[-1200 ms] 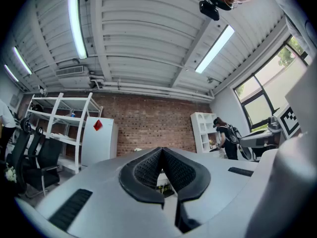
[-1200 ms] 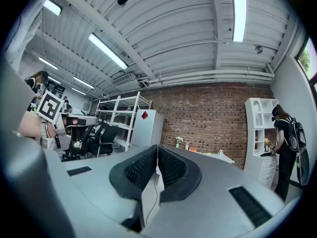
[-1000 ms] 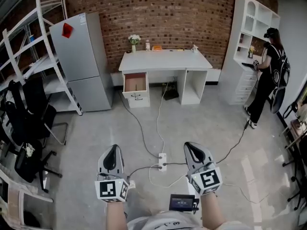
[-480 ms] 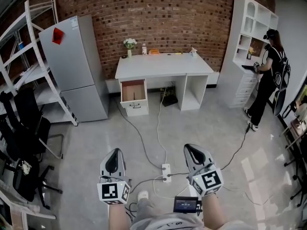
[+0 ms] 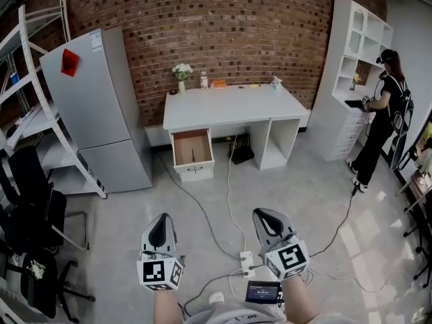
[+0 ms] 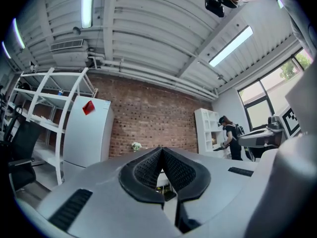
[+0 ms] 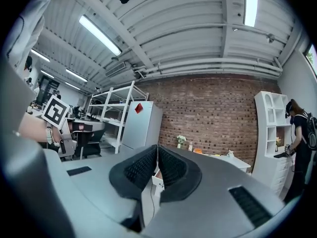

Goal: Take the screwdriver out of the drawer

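The room reads as a test lab staged with home and office furniture. A bare concrete floor (image 5: pixel 304 194) is crossed by loose cables (image 5: pixel 202 211) and a power strip (image 5: pixel 247 264). An industrial ribbed ceiling (image 6: pixel 148 29) carries strip lights (image 6: pixel 230 46). A grey fridge (image 5: pixel 94 106), a white counter (image 5: pixel 229 105) and a shelf unit (image 5: pixel 351 52) line a brick wall (image 5: pixel 223 25), with metal racks (image 5: pixel 34 59) and office chairs (image 5: pixel 34 201) alongside.

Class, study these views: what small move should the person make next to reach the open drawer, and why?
Probably a step forward toward the desk. Its drawer already stands open, but a stretch of floor separates it from the left gripper and right gripper. Both are shut and empty, too far away to reach in.
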